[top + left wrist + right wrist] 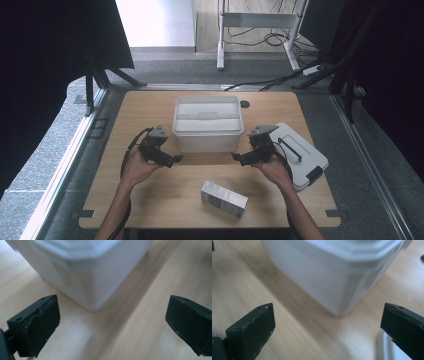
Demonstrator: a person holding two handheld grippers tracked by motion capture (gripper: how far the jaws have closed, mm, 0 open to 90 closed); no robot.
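A white plastic bin [207, 122] without its lid stands at the middle back of the wooden table [150, 200]. My left gripper [177, 159] hovers by the bin's front left corner, its jaws wide open and empty. In the left gripper view that gripper [112, 322] faces the bin's corner [82, 270] a short way off. My right gripper [236, 157] is at the bin's front right corner, also open with nothing between its jaws. From the right gripper view, the gripper [329, 332] points at the bin's corner [332, 272].
The bin's white lid [300, 155] with a dark handle lies flat at the table's right side, under my right hand; its edge [384, 350] is in the right gripper view. A small grey box [224, 199] lies near the front edge.
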